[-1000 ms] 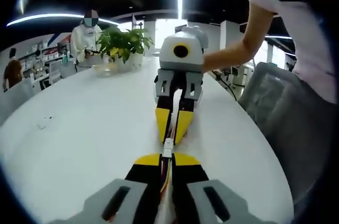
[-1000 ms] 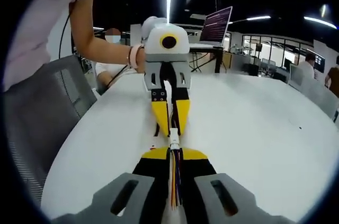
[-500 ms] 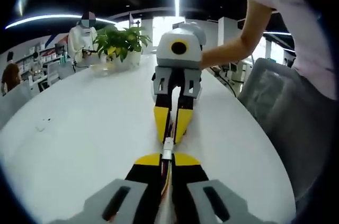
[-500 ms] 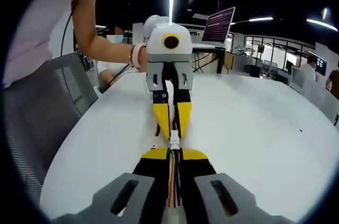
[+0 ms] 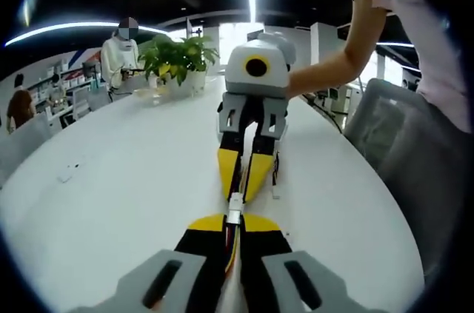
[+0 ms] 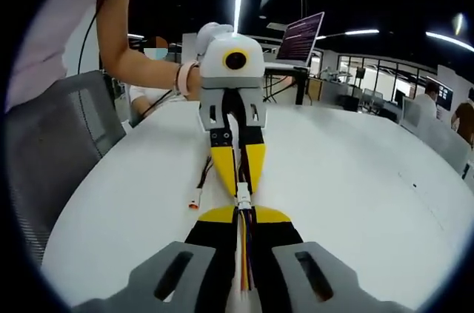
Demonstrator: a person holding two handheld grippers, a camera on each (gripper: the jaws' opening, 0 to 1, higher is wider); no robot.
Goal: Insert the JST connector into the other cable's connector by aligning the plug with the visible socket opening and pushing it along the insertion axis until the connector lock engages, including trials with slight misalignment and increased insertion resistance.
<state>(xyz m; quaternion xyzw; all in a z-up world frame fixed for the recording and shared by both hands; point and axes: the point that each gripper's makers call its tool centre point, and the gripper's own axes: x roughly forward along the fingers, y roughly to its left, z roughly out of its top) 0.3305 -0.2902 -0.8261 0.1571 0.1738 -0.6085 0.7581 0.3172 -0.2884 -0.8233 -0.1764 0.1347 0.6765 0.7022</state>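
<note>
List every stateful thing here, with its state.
Left gripper: shut on its cable.
Right gripper: shut on its cable.
White connectors: meeting tip to tip; lock state unclear.
Loose cable end: lying on the table, unplugged.
Laptop: open, screen lit.

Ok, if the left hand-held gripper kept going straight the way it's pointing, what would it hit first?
Most likely the right hand-held gripper, facing it tip to tip. The white JST connector already bridges the small gap between them, so pushing the left hand-held gripper forward presses that joint into the opposing yellow tips. Exact depth is unclear.

A big white table

We see a white table (image 5: pixel 111 202) with a potted plant (image 5: pixel 178 61) on it.
</note>
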